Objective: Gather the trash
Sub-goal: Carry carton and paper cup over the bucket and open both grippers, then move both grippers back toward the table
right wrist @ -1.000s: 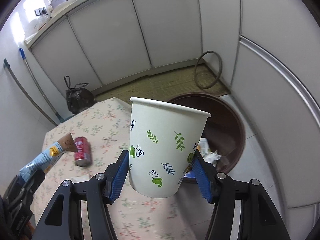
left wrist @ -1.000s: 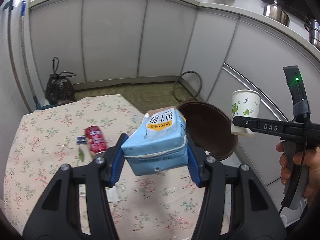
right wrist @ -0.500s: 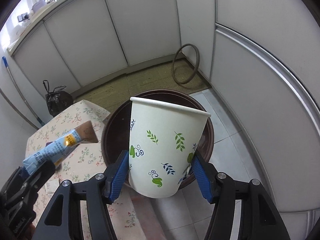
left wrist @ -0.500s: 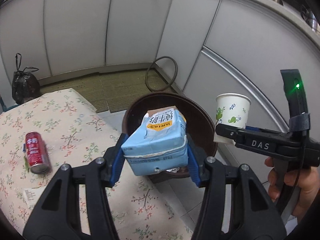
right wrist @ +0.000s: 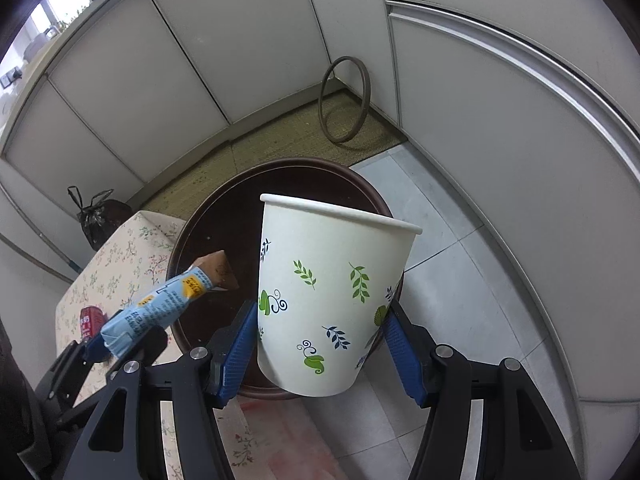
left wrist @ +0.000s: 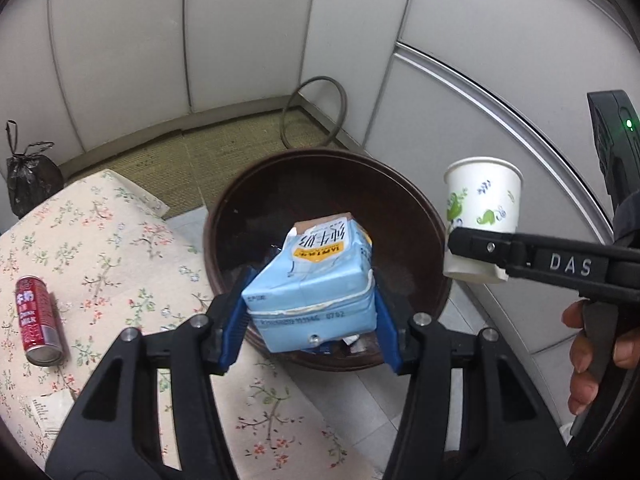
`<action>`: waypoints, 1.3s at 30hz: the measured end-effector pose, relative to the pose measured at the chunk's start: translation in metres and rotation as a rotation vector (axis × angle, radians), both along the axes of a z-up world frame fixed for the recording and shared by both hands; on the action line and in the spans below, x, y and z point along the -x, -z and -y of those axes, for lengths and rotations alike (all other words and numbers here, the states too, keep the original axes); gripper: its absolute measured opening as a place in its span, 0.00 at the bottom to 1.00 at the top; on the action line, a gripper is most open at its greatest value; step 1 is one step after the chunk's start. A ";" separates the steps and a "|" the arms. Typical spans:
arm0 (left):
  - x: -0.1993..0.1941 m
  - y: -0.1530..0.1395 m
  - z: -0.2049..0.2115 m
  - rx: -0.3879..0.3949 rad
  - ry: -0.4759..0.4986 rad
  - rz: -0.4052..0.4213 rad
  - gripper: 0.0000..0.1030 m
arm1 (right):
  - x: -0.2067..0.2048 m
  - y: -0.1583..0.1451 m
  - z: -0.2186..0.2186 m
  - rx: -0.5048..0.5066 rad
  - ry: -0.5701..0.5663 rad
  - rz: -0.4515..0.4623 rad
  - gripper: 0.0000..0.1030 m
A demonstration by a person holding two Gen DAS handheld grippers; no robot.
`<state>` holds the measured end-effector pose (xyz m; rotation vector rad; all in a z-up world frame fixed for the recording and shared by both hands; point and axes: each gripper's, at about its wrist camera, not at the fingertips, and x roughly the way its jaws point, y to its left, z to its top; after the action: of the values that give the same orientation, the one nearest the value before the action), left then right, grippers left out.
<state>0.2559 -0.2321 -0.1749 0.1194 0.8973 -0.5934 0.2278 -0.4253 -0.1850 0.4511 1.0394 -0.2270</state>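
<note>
Left wrist view: now swung from table to hover over the brown bin (left wrist: pixel 400 200), so drop looks imminent; left gripper (left wrist: pixel 310 312) clamped on crumpled blue milk carton (left wrist: pixel 316 280). Right wrist view: likewise carried above the bin; right gripper (right wrist: pixel 320 350) squeezing leaf-printed paper cup (right wrist: pixel 332 292), upright between jaws.

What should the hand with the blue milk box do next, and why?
Probably open the left gripper and let the milk carton drop. The carton hangs over the mouth of the brown trash bin, with trash already at the bottom, so it should fall in. The paper cup could follow.
</note>
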 end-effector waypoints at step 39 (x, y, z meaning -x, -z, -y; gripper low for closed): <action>0.050 -0.077 -0.220 -0.093 -0.327 0.124 0.98 | 0.035 -0.101 -0.135 0.135 -0.250 0.190 0.82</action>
<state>0.2054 -0.0126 -0.0976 0.0898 0.8022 -0.2378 0.1931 -0.2899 -0.0841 0.2135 0.8777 -0.0296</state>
